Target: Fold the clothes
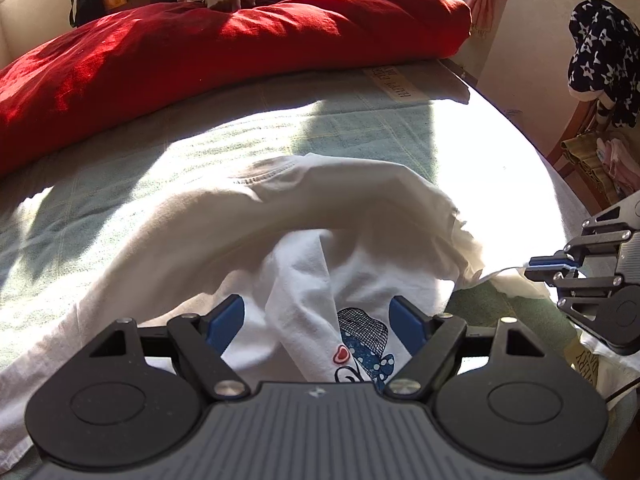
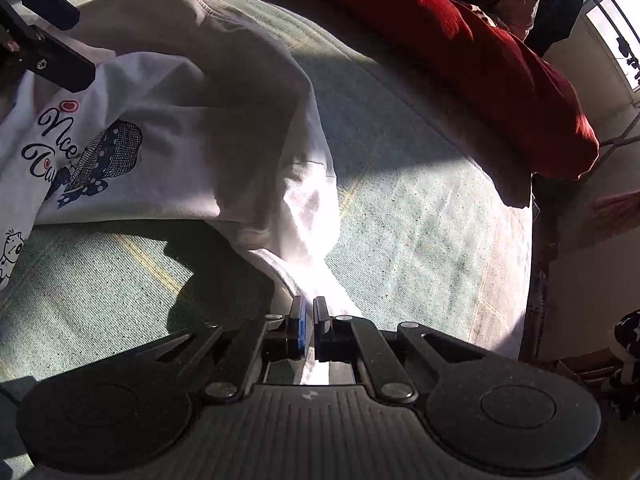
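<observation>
A white printed T-shirt (image 1: 304, 240) is seen lying rumpled on the green bed sheet (image 1: 100, 184) near a red pillow (image 1: 200, 48), one edge being pinched in the closed right gripper (image 2: 308, 322), while the left gripper (image 1: 316, 320) is held wide open over the print.

The right gripper (image 2: 308, 322) is pinching a twisted corner of the white T-shirt (image 2: 224, 128) at six o'clock, its jaws closed on the fabric. The shirt is trailing up toward ten o'clock (its blue print (image 2: 102, 156) facing up) over the pale green bedsheet (image 2: 420, 216). A red quilt (image 2: 500, 72) is lying toward one o'clock. The left gripper (image 2: 44, 52) is showing at ten o'clock.
</observation>
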The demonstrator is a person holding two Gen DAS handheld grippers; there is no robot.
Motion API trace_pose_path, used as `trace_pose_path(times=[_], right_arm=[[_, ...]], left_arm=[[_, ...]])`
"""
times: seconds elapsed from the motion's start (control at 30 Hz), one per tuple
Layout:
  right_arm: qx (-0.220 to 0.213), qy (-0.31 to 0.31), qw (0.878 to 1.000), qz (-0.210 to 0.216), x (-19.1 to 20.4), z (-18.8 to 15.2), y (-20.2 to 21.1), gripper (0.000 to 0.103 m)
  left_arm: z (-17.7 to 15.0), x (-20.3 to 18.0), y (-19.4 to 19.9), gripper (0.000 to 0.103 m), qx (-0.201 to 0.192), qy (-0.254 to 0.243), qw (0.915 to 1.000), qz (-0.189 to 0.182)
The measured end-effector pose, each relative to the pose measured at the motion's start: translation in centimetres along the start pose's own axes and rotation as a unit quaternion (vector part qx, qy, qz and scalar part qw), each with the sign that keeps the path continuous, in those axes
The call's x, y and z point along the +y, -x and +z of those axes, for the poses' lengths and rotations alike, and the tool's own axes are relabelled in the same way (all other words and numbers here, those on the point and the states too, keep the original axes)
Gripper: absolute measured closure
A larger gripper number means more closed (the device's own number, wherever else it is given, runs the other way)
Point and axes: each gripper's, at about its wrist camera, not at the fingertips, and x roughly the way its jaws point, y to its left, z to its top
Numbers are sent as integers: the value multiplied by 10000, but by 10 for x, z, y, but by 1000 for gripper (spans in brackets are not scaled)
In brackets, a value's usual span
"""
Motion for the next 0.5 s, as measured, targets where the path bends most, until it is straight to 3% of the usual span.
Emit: trace_pose_path(times=[0.07,0.13,0.27,0.4,0.5], right_arm=[[152,-235,9967,759,-5,2,2,99],[316,-378,9926,1109,-4,0,-2,99],[159,-920,9884,1200,-21,4,1,91],[-129,-1663,9778,1270,-61,29,-6,91],[-355,-1870,9736,1260,-76,52,-13,91]], left_arm=[[4,1,-3,23,-5,7,10000,12],[9,1,-5,23,-32,-10,10000,19],[13,7,-11,23,-36,-6,10000,67],[15,20,-16,23,-52,205,9997,112],[19,37,-17,23,-160,467,9988,48]])
